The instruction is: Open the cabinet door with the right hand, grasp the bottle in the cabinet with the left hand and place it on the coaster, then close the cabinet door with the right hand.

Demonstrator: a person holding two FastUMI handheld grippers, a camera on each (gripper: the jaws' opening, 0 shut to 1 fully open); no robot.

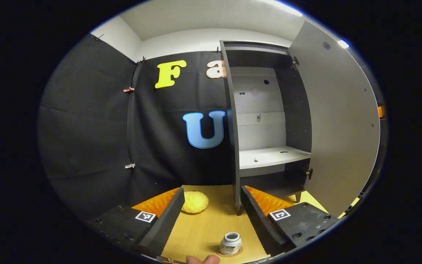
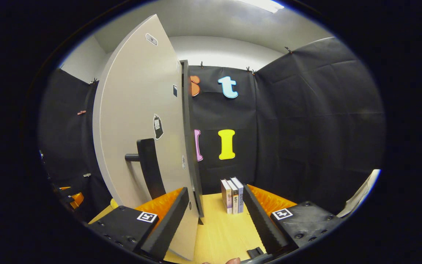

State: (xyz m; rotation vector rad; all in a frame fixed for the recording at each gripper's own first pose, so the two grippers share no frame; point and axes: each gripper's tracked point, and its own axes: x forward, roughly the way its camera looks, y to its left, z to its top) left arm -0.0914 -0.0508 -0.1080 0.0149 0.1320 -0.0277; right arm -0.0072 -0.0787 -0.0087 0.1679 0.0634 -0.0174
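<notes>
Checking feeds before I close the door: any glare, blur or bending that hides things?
Left gripper view: sharp; fisheye bows the cabinet door; ceiling light glares top right; bottle clear. Right gripper view: sharp, door handle readable, books small, edges curved.

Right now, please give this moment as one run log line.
bottle: on coaster | cabinet door: open | left gripper: open, empty | right gripper: open, near door edge | remaining: close door

A yellow bun-like item (image 1: 195, 202) lay on the wooden table (image 1: 211, 227); three books (image 2: 232, 195) stood upright.
</notes>
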